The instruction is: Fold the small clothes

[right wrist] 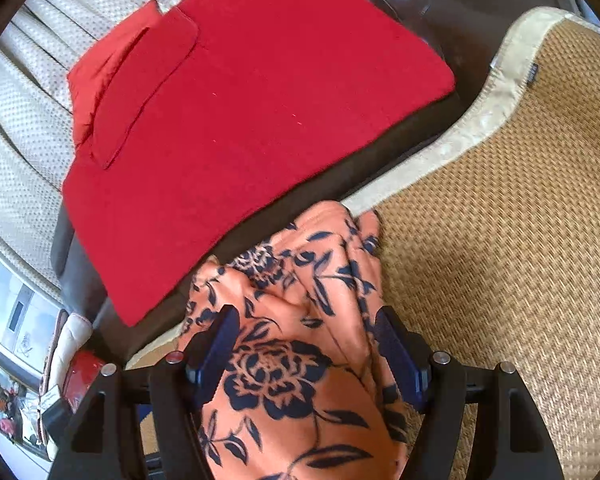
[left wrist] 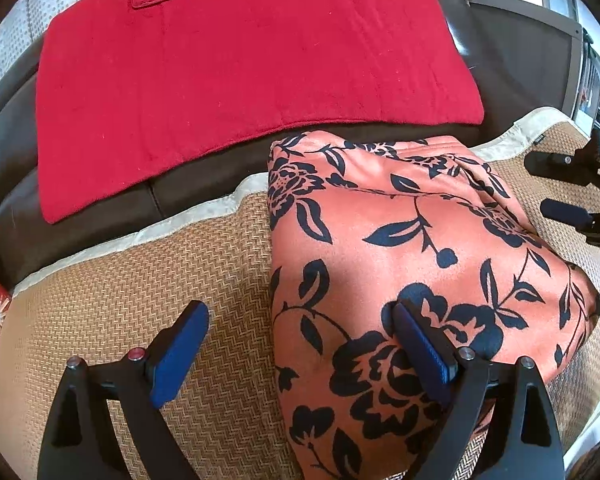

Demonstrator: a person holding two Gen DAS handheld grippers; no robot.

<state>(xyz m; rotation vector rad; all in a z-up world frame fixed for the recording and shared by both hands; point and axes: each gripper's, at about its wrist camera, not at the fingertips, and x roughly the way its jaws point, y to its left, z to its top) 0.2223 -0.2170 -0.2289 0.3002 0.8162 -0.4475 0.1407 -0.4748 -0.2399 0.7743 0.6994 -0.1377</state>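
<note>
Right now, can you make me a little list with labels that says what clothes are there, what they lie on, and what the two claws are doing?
flowery cloth: orange with dark flowers, folded, lying on the woven mat
red cloth: spread flat behind it, on the dark brown couch
left claw: open, one finger over the mat, the other over the flowery cloth, gripping nothing
right claw: open, its fingers on either side of a bunched part of the flowery cloth, not pinching it
</note>
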